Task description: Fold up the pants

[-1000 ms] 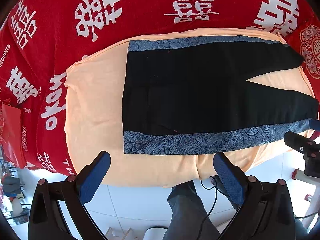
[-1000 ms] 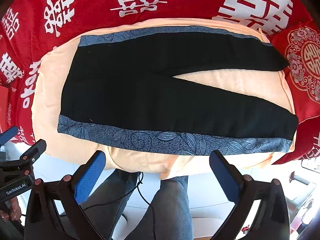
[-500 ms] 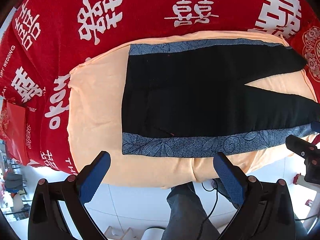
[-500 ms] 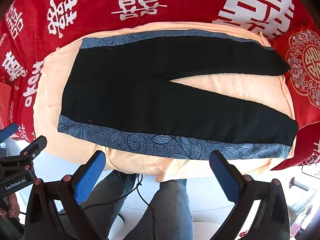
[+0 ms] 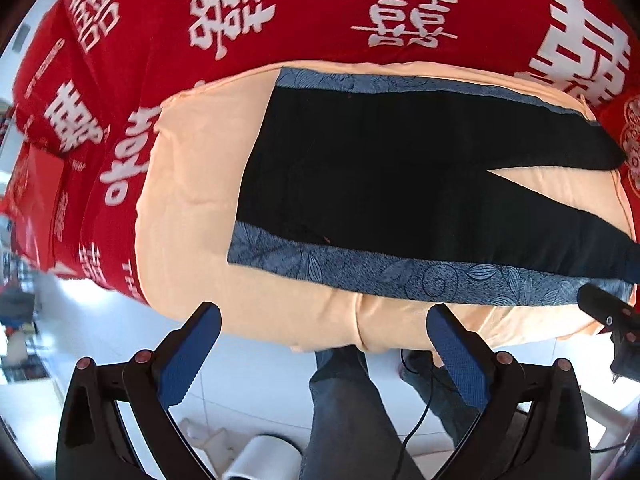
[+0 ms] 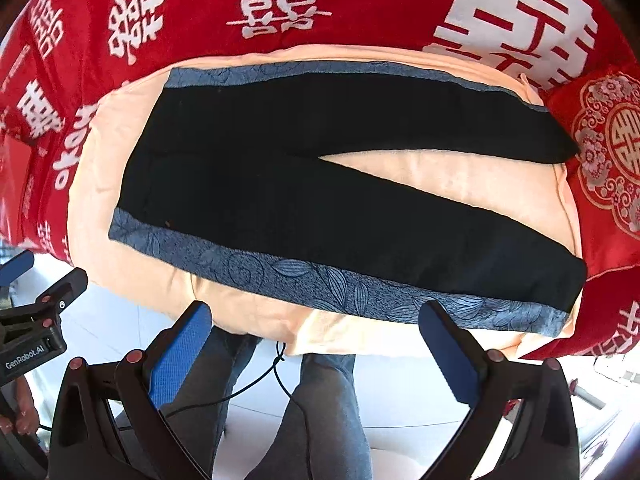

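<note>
Red bedspread (image 5: 320, 12) with white characters, fills far side. Peach blanket (image 5: 192, 184) on top, overhanging near edge. Black pants (image 6: 304, 184) flat on blanket, blue leaf-print side stripes, waist left, legs splayed right in V. Person's grey-trousered legs (image 6: 324, 412) below near edge. Left gripper (image 5: 324, 352) wide open, empty, near pants' waist end. Right gripper (image 6: 312, 352) wide open, empty, near leg end.

Both views are bright and evenly lit, colours saturated. The white floor (image 5: 80, 320) glares toward 8 o'clock in the left view, nearly blown out. Strong fisheye bending curves the red cloth (image 6: 360, 4) near 12 o'clock; black vignette fills the corners. Edges smear slightly; the centre stays sharp, shadows soft
</note>
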`<state>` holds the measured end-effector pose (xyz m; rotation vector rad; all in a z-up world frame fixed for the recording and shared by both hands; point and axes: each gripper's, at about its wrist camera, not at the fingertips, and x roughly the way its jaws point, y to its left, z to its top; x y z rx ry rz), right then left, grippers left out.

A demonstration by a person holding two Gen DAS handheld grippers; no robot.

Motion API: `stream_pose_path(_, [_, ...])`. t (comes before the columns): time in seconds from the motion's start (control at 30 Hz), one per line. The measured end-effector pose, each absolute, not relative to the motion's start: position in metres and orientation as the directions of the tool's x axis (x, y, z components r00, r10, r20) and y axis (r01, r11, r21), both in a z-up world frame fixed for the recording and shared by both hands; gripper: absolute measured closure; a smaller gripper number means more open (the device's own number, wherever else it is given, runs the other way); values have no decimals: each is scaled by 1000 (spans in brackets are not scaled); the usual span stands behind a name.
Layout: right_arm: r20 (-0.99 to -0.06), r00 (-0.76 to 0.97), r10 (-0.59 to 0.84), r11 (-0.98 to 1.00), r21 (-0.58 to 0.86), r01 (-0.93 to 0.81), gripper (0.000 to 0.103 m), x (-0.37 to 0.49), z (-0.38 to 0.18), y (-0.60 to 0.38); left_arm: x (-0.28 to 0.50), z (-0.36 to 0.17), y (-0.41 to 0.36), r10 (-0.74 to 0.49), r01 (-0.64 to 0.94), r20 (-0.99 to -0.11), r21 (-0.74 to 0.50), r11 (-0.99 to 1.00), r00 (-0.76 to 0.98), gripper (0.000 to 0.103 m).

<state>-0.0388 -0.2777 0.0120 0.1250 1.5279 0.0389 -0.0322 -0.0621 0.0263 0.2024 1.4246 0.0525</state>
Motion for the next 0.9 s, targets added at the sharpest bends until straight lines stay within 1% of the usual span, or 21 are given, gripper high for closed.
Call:
stream_pose_path(0.17, [-992, 27, 126, 992, 126, 19, 0, -44, 6, -279, -40, 20, -57, 143, 53, -982, 150, 987, 122, 0])
stream_pose_path(0.3, [-983, 41, 179, 982, 182, 57, 0, -48, -1, -280, -37, 11, -39, 105, 42, -986, 111, 993, 133, 0])
stream_pose_path(0.33, [-979, 55, 195, 978, 199, 68, 0, -48, -3, -280, -34, 4, -30, 80, 34, -988, 85, 996, 129, 0])
stream_pose_path(0.47, [-937, 112, 330, 930, 343, 135, 0, -52, -18, -277, -22, -28, 3, -20, -16, -995, -21, 1000, 101, 0])
stream_pose_path(0.53, [-878, 140, 458, 858, 478, 189, 1, -55, -32, -273, -17, -47, 22, -64, -37, -991, -69, 997, 117, 0])
stream_pose_path(0.6, [-801, 155, 579, 762, 599, 247, 4, -57, -57, -265, -14, -63, 34, -88, -39, -990, -93, 995, 114, 0])
stream_pose_path(0.63, [-776, 154, 611, 730, 628, 270, 8, -58, -67, -261, -13, -73, 41, -118, -38, -986, -123, 992, 119, 0])
stream_pose_path(0.7, [-703, 165, 692, 637, 702, 317, 27, -62, -93, -249, -11, -90, 48, -158, -27, -982, -162, 986, 108, 0])
stream_pose_path(0.77, [-660, 166, 733, 584, 735, 345, 35, -67, -121, -236, -10, -111, 53, -198, -2, -975, -199, 980, 98, 0])
stream_pose_path(0.83, [-623, 158, 766, 543, 759, 359, 35, -70, -149, -222, -8, -125, 56, -220, 11, -972, -220, 975, 83, 0])
stream_pose_path(0.9, [-611, 153, 777, 527, 763, 373, 35, -74, -171, -215, -6, -135, 57, -252, 21, -964, -251, 968, 81, 0])
